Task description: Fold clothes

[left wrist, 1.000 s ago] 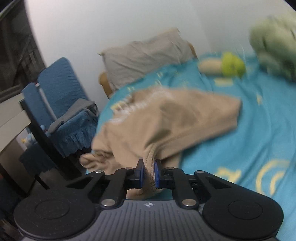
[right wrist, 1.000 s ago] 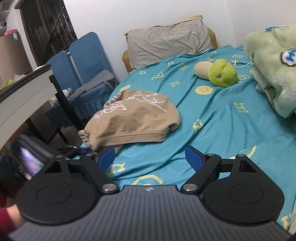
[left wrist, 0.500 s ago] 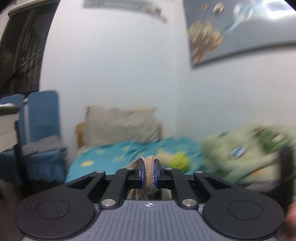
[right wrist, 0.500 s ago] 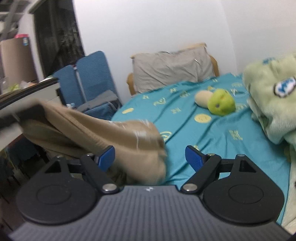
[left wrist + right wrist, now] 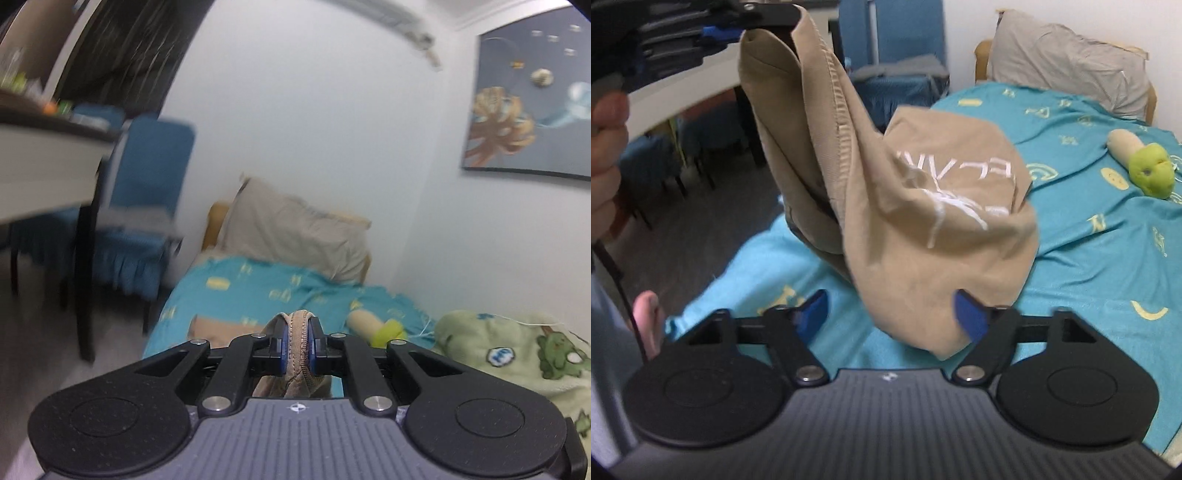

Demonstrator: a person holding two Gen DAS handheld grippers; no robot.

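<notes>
Bed (image 5: 1089, 236) with teal patterned sheet filled most of right wrist view; also seen in left wrist view (image 5: 258, 284). Grey pillow (image 5: 1067, 62) propped at headboard end against white wall. Blue chair (image 5: 147, 206) beside bed, next to white surface (image 5: 44, 162) with dark legs. Space-themed poster (image 5: 528, 107) on wall. Green fleece blanket (image 5: 517, 354) bunched on bed's right side in left wrist view.

Tan sweatshirt (image 5: 923, 206) with white lettering lifted clear of bed, hanging in air above near edge of sheet, draped from top-left of right wrist view down to just ahead of right tool. Ribbed hem (image 5: 301, 347) of same garment pinched in left tool (image 5: 299, 345), pads clamped narrow on fabric. Left tool also visible from right wrist view (image 5: 738, 26), up high, gripped by person's hand (image 5: 605, 158), garment dangling from it.

Right tool (image 5: 890, 314) half-wide, jaws just been closing; lower bulge of sweatshirt sat between blue pads, right pad (image 5: 967, 314) at fabric edge, left pad apart from it. Not yet clamped.

Green-and-cream plush toy (image 5: 1141, 162) lay on sheet, well apart from sweatshirt, between pillow and blanket.
</notes>
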